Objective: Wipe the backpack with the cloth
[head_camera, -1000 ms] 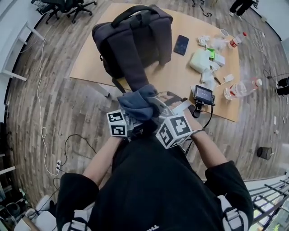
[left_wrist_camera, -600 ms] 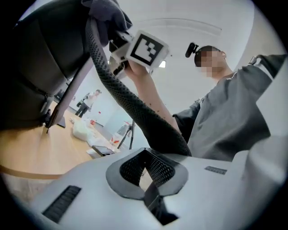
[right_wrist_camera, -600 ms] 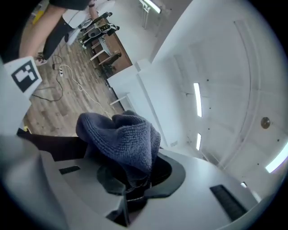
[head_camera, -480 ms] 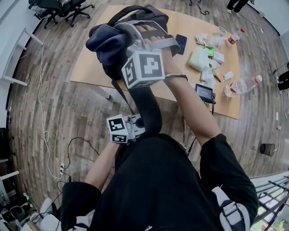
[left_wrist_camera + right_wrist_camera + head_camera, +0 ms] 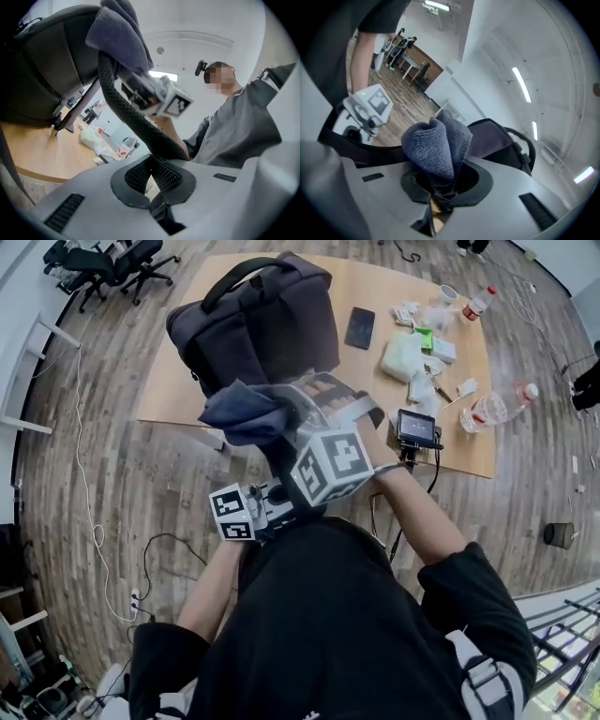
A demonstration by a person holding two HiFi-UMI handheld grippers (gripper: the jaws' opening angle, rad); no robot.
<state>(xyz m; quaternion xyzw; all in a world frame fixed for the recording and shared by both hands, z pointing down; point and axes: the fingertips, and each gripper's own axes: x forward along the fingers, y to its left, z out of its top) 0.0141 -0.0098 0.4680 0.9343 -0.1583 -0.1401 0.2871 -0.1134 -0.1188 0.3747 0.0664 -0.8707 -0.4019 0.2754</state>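
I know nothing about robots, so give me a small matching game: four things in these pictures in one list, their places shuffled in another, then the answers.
Things:
1. cloth
2. strap
3. phone
4. backpack

Places:
A. clamped in the left gripper
B. lying flat on the table
C. standing on the table
D. bunched in the right gripper

Pairs: 1-D, 2-A, 3-B, 4-C

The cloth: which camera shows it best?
Right gripper view: the cloth sits central, close, pinched in the jaws. Head view shows it small, bunched; left gripper view shows one fold at the top.
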